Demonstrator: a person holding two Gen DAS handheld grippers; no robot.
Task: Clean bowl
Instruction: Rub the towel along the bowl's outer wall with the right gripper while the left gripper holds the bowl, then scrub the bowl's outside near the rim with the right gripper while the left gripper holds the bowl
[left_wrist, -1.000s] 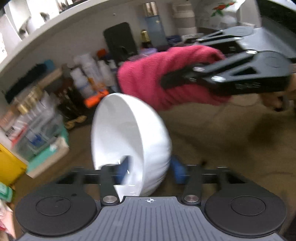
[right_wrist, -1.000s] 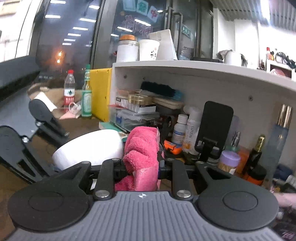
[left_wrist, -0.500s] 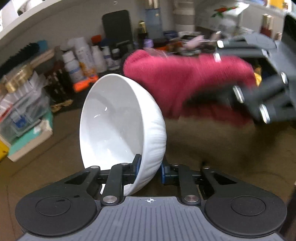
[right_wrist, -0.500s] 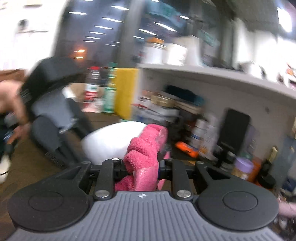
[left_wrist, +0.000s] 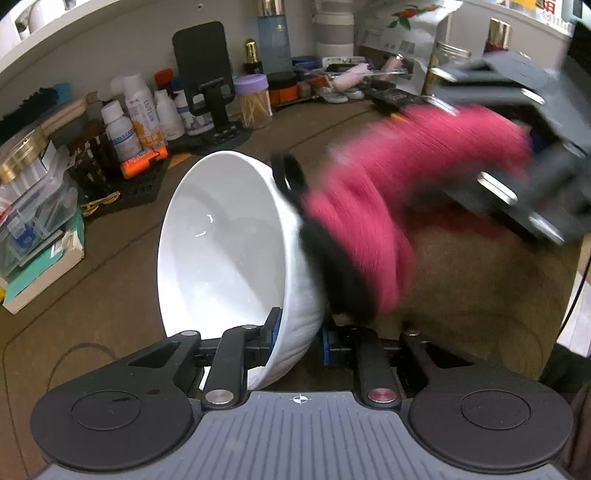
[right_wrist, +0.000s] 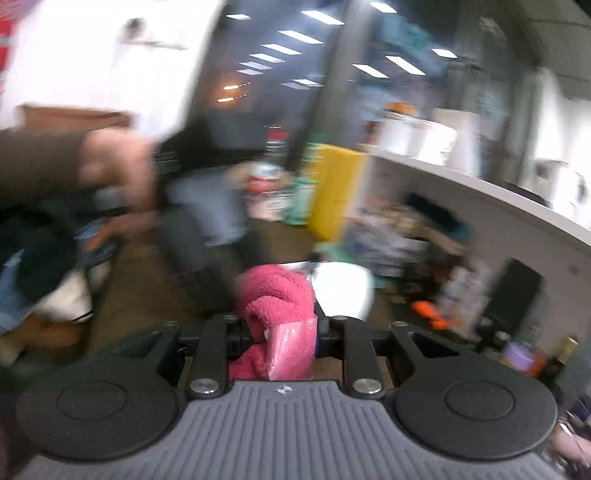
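Our left tool (left_wrist: 297, 338) has a grey ribbed body with a small crosshair mark, two round black discs at its sides, black linkage arms pinned by silver screws, and blue pads on its fingers (left_wrist: 274, 328). Our right tool (right_wrist: 280, 338) is built alike, grey ribbed housing, black discs, black arms with silver screw heads. We wear a dark brown sleeve (right_wrist: 37, 166) above our left hand (right_wrist: 118, 173).
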